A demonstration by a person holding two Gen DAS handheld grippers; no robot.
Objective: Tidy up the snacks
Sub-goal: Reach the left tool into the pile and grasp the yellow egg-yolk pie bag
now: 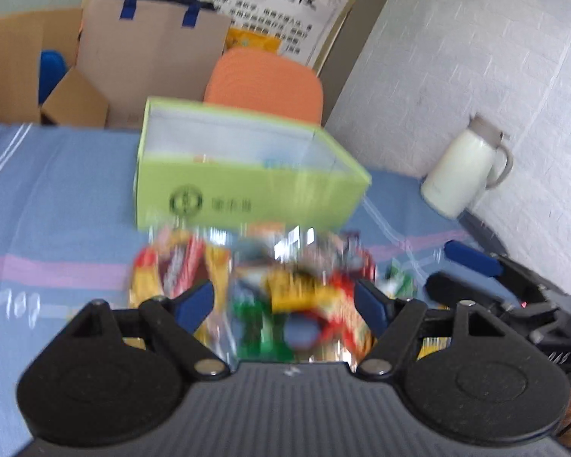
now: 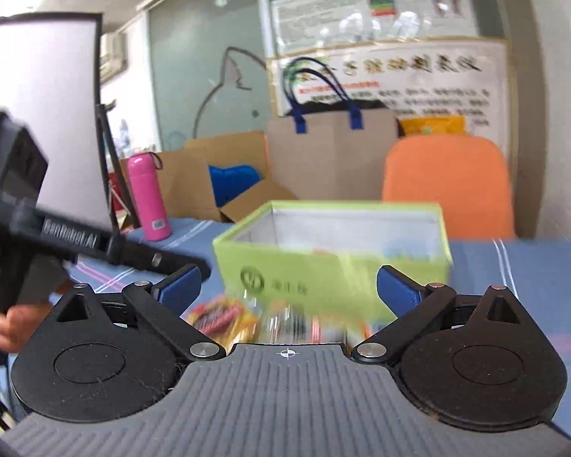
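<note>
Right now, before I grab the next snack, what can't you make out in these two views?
- Snack pile: motion blur in both views; single packets and labels unreadable.
- Green box contents: near wall hides most of the inside; the rest is blurred.
- Left tongs: whether the pads touch a packet, blurred.
- Pile in the right view: cut off by the right tongs' body.

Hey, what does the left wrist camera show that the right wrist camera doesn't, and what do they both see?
Only the left wrist view shows the white thermos jug by the wall, and the right gripper entering from the side. Only the right wrist view shows the pink bottle, the left gripper and the hand holding it. Both show the green box, open on top, the blurred pile of snack packets in front of it on the blue cloth, the orange chair and the paper bag.
</note>
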